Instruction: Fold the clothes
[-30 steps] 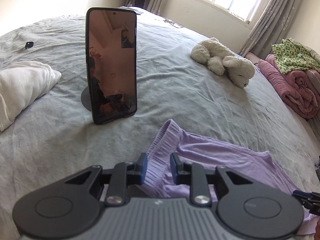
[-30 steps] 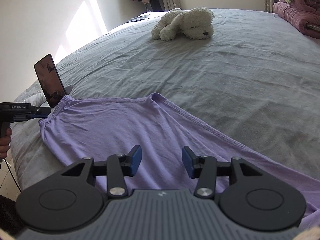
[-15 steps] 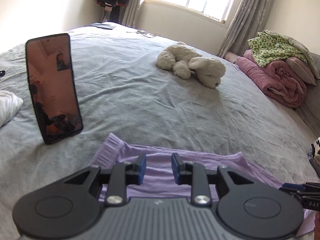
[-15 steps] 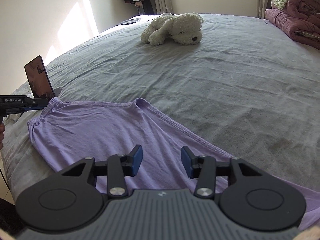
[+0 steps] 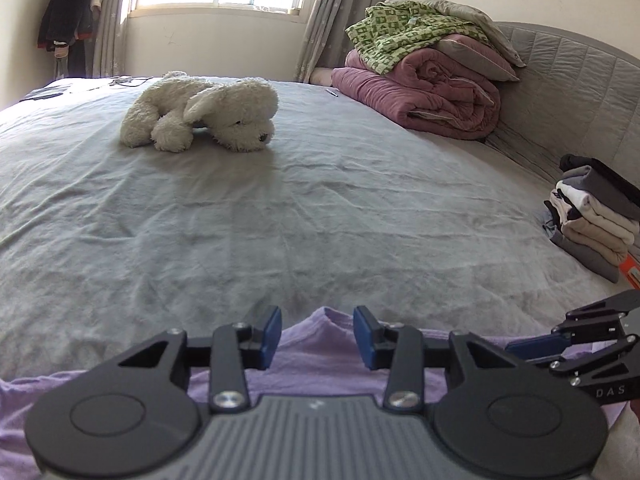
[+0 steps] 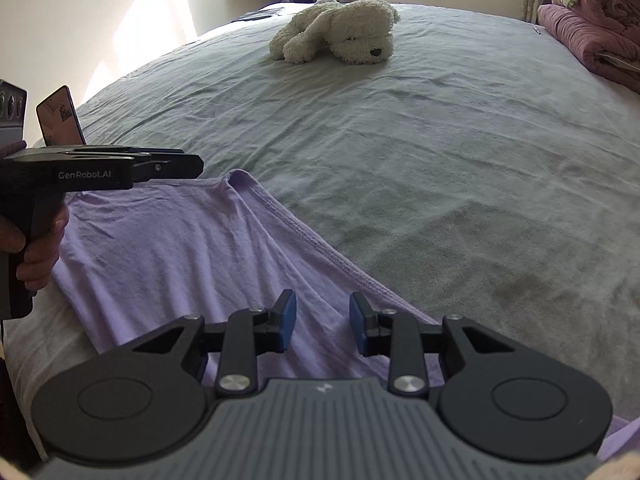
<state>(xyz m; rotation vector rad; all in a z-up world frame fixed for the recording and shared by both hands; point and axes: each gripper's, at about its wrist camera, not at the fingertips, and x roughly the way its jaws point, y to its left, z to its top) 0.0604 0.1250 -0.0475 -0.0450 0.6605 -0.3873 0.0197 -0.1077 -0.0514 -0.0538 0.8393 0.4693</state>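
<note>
A: How do the jaws stand?

B: The left gripper (image 5: 316, 336) is partly open and opening; a raised corner of the lilac garment (image 5: 320, 354) shows in the gap, but the blue pads (image 5: 272, 334) are clear of it. The right gripper (image 6: 319, 326) is partly open and closing, with the same cloth lying under the gap and nothing pinched.

A: And the garment itself?

B: It is spread flat on the near edge of the grey bedsheet (image 6: 460, 160), its stitched hem (image 6: 312, 236) running diagonally. The two grippers sit close, side by side above it; a hand (image 6: 38, 248) grips the left one's handle.

A: Farther out?

B: A white plush dog (image 5: 204, 114) lies mid-bed. A phone (image 6: 60, 120) stands upright at the left edge. A rolled pink quilt (image 5: 424, 96) under a green patterned garment (image 5: 404, 30) sits by the headboard, and a stack of folded clothes (image 5: 596, 216) lies at the right.
</note>
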